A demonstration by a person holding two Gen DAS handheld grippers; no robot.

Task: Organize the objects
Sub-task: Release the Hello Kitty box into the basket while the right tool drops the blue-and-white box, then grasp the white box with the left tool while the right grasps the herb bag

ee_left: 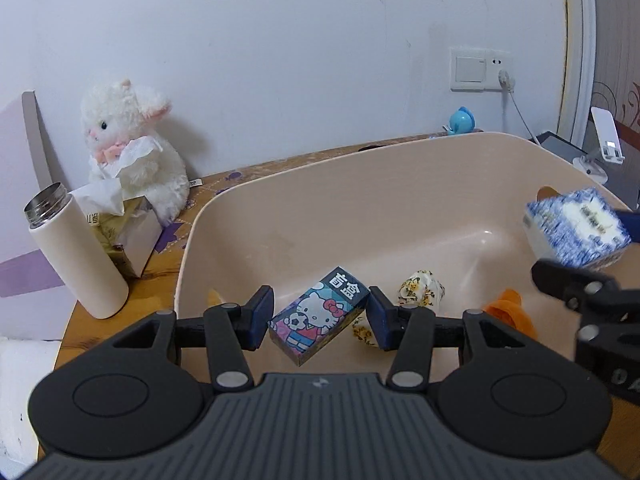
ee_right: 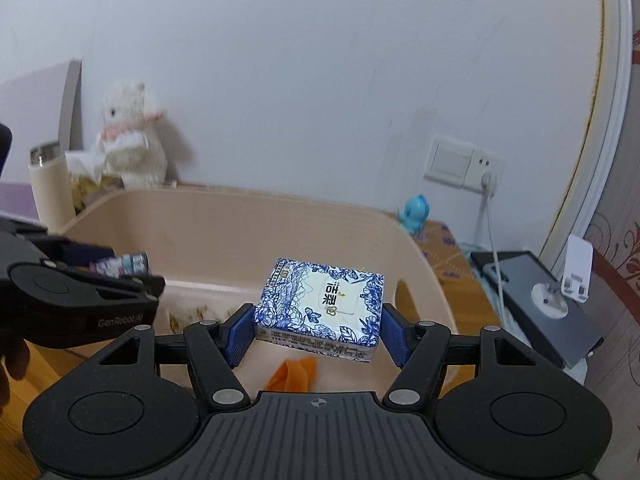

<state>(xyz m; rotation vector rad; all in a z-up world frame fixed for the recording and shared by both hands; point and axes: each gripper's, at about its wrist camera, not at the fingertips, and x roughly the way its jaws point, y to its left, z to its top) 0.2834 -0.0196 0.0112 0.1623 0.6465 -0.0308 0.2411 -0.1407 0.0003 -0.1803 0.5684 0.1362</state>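
Note:
My left gripper (ee_left: 320,318) is shut on a Hello Kitty box (ee_left: 318,316) and holds it tilted above the inside of a beige plastic tub (ee_left: 304,208). My right gripper (ee_right: 316,330) is shut on a blue-and-white tissue pack (ee_right: 320,308) and holds it over the tub's right side (ee_right: 416,256). The pack also shows at the right of the left wrist view (ee_left: 576,228). A floral cloth bundle (ee_left: 420,290) and an orange piece (ee_left: 508,310) lie on the tub floor. The left gripper with its box appears at the left of the right wrist view (ee_right: 120,270).
The tub stands on a wooden table (ee_left: 120,296). To its left are a white thermos (ee_left: 76,256), an open tissue box (ee_left: 128,232) and a white plush lamb (ee_left: 132,144). A blue toy (ee_left: 462,120) is at the back. A phone stand (ee_right: 572,280) and grey device (ee_right: 536,304) are at the right.

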